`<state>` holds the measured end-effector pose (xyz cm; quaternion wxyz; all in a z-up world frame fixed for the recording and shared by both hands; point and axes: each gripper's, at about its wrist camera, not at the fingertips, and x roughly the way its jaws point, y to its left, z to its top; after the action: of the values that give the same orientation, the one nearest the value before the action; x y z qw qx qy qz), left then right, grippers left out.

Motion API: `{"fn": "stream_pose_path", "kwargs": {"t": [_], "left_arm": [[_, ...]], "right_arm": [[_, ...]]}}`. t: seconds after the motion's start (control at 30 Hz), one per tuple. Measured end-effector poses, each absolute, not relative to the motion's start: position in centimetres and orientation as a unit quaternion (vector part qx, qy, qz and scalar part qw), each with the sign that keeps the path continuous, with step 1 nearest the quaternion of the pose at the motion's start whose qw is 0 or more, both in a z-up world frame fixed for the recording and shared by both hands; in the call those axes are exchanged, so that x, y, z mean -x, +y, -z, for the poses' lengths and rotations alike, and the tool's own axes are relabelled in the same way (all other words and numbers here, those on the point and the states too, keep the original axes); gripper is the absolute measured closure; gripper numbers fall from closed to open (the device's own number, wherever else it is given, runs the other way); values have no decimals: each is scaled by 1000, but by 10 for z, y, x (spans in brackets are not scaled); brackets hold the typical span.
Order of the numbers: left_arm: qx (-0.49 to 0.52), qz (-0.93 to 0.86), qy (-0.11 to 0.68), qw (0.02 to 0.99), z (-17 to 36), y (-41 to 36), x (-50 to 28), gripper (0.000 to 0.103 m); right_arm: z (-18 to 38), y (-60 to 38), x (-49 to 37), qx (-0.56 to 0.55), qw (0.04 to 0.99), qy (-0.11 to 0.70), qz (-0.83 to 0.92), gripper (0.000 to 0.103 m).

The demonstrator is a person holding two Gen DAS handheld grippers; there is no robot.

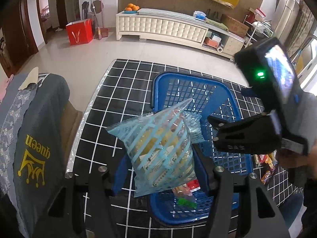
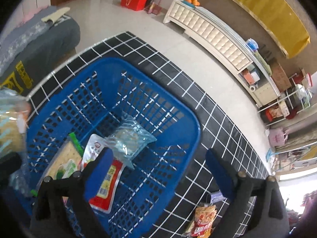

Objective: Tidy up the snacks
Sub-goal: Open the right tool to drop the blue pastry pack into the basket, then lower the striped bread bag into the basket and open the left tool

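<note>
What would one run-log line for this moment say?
left gripper: shut on striped snack bag over blue basket | right gripper: open, empty, above basket | basket: several packets | table: snacks left

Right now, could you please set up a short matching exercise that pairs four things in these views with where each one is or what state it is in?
Things:
1. striped bag
2. red packet
3. right gripper
4. noodle packet

Places or states:
A. on the checked cloth, outside the basket
B. open, holding nothing
C. held in the left gripper above the basket
D. lying on the floor of the blue basket

Pairs: 1-C, 2-D, 3-B, 4-A
</note>
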<state>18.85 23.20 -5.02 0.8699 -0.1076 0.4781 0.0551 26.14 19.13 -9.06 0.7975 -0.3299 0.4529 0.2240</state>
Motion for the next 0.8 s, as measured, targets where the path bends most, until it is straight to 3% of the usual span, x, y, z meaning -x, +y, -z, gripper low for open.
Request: {"fn": "stream_pose_path", "kwargs": {"t": [0.4,0.8], "left_arm": [[67,-38,485,871,41,206,-201,46],[14,1,519,854,55,171,-255,46]], "right_arm": [[53,126,-243,242,825,450,-241,7],[52,68,-249,153,844,456,-239,7]]}}
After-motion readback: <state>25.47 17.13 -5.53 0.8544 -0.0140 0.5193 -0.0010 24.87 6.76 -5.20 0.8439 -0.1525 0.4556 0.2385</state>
